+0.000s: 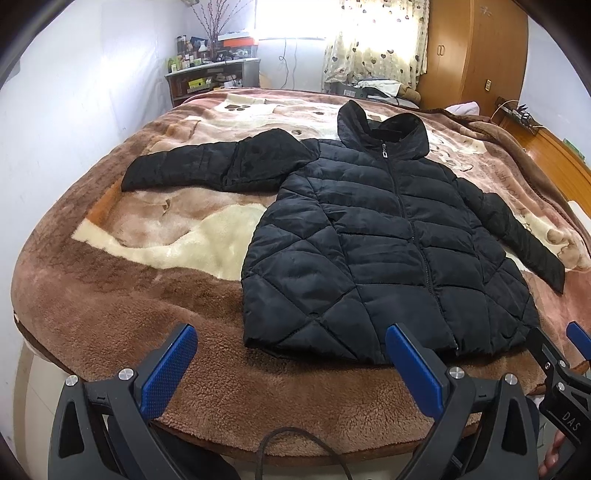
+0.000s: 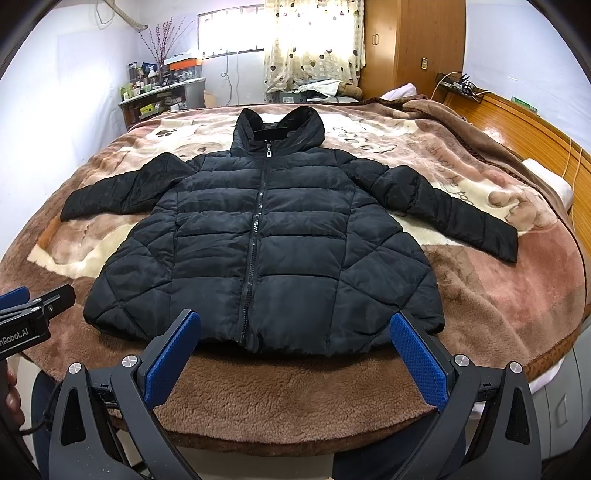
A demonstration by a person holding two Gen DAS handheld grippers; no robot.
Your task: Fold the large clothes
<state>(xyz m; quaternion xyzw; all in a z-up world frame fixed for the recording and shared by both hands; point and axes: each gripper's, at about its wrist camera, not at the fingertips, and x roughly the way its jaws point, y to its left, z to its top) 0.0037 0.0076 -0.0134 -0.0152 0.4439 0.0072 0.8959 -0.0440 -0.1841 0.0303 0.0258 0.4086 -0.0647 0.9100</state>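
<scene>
jacket [image 2: 264, 243] flat on blanket [image 2: 280, 398] | hood [image 2: 280, 127] far end | shelf [image 2: 162, 98] behind-left

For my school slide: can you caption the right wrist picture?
Black quilted puffer jacket lies zipped flat on brown fleece blanket, open right gripper near its hem.

Bright backlit window [image 2: 231, 31], blown-out glare, fisheye-warped edges

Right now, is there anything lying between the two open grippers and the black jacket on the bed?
Nothing visible. Only bare brown blanket lies between the left gripper, the right gripper and the hem of the black jacket. Both are open and empty.
</scene>
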